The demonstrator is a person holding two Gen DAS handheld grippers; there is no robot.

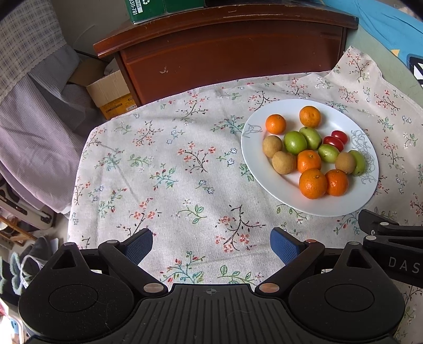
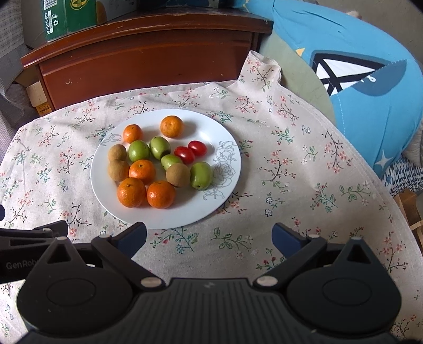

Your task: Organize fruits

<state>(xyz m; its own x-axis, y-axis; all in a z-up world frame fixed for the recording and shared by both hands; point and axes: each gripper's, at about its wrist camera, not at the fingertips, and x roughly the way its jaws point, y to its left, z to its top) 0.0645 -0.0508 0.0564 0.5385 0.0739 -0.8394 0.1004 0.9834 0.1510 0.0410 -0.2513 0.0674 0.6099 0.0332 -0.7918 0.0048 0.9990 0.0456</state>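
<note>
A white plate (image 1: 267,182) (image 2: 227,148) on the floral tablecloth holds mixed fruit: several oranges (image 1: 312,183) (image 2: 131,192), several green jujubes (image 1: 295,142) (image 2: 201,175), three brown longans (image 1: 284,162) (image 2: 118,170) and two red cherry tomatoes (image 1: 333,143) (image 2: 184,154). My left gripper (image 1: 211,246) is open and empty, above bare cloth to the left of the plate. My right gripper (image 2: 208,238) is open and empty, just in front of the plate's near rim. Each gripper's side shows in the other's view.
A dark wooden cabinet (image 1: 232,58) (image 2: 148,60) stands behind the table with a green box (image 1: 156,9) on top. A blue plush cushion (image 2: 357,68) lies at the right. A cardboard box (image 1: 111,92) and clothes sit on the left beyond the table edge.
</note>
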